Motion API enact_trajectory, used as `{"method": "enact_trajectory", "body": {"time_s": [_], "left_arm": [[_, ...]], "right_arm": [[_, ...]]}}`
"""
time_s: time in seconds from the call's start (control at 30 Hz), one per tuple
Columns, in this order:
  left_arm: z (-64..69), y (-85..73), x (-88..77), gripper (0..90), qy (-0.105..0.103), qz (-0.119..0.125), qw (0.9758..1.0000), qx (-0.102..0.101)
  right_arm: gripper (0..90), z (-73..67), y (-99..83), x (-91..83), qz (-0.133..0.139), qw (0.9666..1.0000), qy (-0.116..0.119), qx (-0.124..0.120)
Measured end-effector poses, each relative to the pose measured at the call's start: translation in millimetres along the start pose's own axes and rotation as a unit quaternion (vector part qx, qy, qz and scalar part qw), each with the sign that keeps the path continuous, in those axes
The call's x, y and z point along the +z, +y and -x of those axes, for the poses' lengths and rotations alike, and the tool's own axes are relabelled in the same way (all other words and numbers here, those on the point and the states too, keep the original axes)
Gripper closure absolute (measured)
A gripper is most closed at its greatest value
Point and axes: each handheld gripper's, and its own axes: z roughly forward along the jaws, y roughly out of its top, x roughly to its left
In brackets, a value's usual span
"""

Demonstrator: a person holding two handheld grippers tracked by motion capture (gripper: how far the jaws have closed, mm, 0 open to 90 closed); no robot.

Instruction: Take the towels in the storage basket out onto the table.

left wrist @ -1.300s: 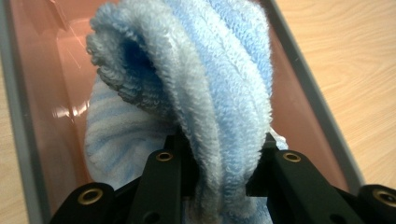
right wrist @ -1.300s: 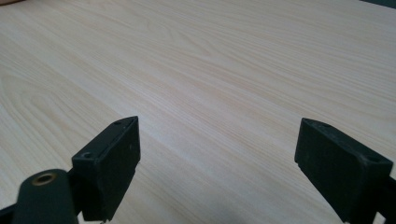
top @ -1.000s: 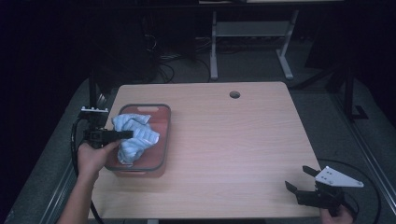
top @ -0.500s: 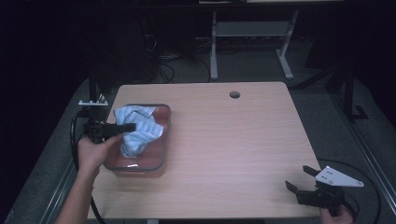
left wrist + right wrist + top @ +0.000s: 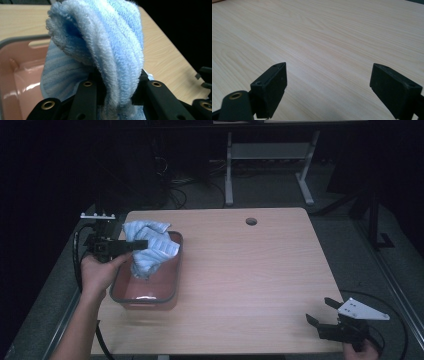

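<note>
- High view puts the left gripper (image 5: 137,244) at about 9 o'clock on the table (image 5: 250,285), jaws pinching a blue towel (image 5: 150,251) that hangs over the far half of a pink tub (image 5: 172,287).
- Left gripper view has the towel (image 5: 105,45) bunched thick between the jaws. The pinch looks to take a fold, not the whole cloth, so a loose layer may slide out and drop.
- The towel's lower end appears to sit at or near the tub floor. If it is wet, or snags on the rim, a sideways pull could drag or tip the tub toward the table's 9 o'clock edge, which is close.
- The right gripper (image 5: 325,320), at about 5 o'clock, has its jaws spread wide and grips nothing. It is well apart from the tub, so nothing steadies it.
</note>
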Motion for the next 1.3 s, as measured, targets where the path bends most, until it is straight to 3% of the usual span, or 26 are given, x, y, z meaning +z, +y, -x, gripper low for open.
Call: {"method": "enact_trajectory", "body": {"time_s": [0.27, 0.5, 0.77, 1.3], "left_arm": [[16.4, 11.5, 3.1, 71.3, -0.013, 0.000, 0.9999, 0.011], [32.1, 20.3, 14.9, 71.3, -0.030, 0.000, 0.9994, 0.016], [53.3, 32.0, 29.4, 71.3, -0.041, -0.011, 0.9982, 0.042], [86.3, 39.6, 63.4, 71.1, -0.058, -0.037, 0.9953, 0.068]], "right_arm": [[13.7, 0.6, 0.2, 1.2, 0.000, 1.0000, 0.002, 0.000], [13.6, -0.9, 0.3, 1.3, -0.002, 1.0000, 0.001, -0.005], [13.7, -3.2, 2.7, 3.7, -0.006, 0.9999, 0.003, -0.015], [13.7, -2.4, 3.1, 4.2, -0.004, 0.9998, 0.007, -0.017]]}}
